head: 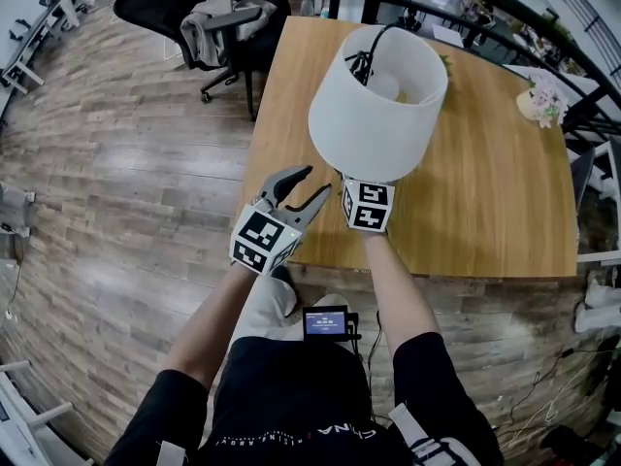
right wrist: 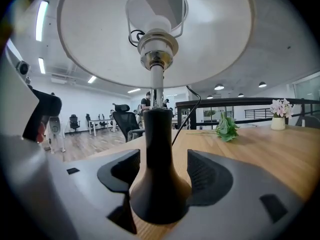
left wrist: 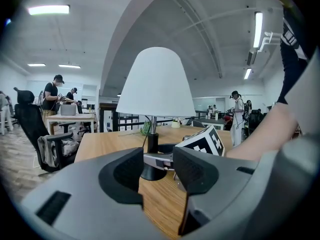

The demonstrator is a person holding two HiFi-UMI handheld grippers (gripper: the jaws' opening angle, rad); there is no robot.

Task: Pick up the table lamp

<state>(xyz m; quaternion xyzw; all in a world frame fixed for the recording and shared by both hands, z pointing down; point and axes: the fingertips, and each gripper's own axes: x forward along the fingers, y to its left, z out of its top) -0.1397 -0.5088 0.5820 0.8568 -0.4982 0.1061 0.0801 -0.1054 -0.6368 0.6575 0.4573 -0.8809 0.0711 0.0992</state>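
Grey fingers, black-white marker cubes, black short sleeves.

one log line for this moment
table lamp: upright on table | right gripper: open, jaws astride its stem, no grip | left gripper: open, empty

Both bare forearms reach forward from the near side: the left forearm slants toward the right, the right forearm runs straighter. The left gripper points far and rightward, tipped slightly down, jaws apart and holding nothing. Just to its right, the right gripper has its jaws spread wide either side of the lamp base, pads not pressing it
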